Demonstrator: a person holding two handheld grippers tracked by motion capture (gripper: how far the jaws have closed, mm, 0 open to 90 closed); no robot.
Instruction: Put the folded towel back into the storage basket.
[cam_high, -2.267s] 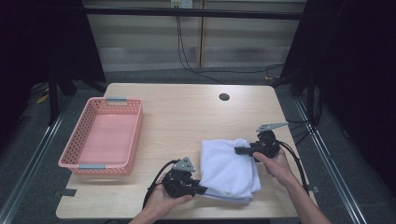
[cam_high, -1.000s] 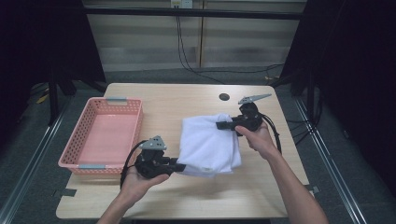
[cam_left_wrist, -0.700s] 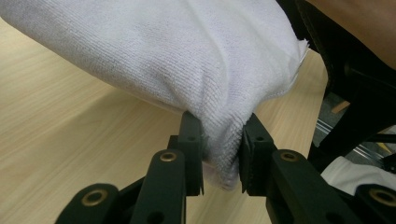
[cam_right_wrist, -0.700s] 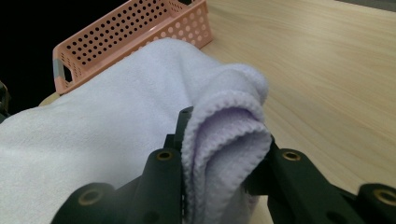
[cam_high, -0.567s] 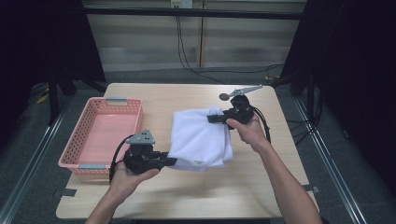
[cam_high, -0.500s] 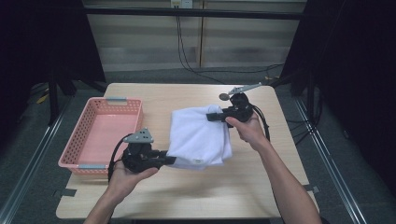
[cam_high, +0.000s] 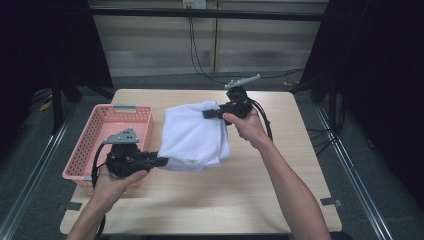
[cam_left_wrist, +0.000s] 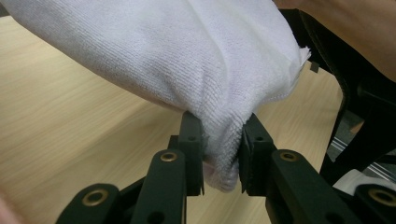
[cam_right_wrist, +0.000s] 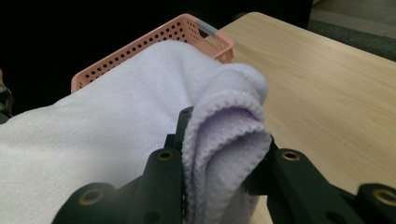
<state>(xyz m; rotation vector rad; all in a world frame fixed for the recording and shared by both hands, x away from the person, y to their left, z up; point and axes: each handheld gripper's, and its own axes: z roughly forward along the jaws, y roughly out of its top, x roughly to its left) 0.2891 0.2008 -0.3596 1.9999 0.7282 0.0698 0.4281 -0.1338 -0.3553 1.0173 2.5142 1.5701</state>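
Note:
A folded white towel (cam_high: 192, 135) hangs in the air above the wooden table (cam_high: 260, 190), stretched between both grippers. My left gripper (cam_high: 161, 161) is shut on its near left corner, beside the pink basket (cam_high: 87, 150). In the left gripper view the towel (cam_left_wrist: 196, 60) bulges out from between the two jaws of the gripper (cam_left_wrist: 223, 154). My right gripper (cam_high: 206, 114) is shut on the far right corner, higher up. The right gripper view shows the folded towel edge (cam_right_wrist: 224, 140) pinched in the gripper (cam_right_wrist: 224, 158), with the pink basket (cam_right_wrist: 187, 32) behind it.
The pink perforated basket stands at the table's left side, with nothing in the part that shows. A small dark round mark on the table lies behind my right gripper. Bare wood spreads to the right and along the near edge. Dark floor, rails and cables surround the table.
Both grippers have carried the towel up off the table and leftward toward the basket. The left gripper now hovers at the basket's near right corner.

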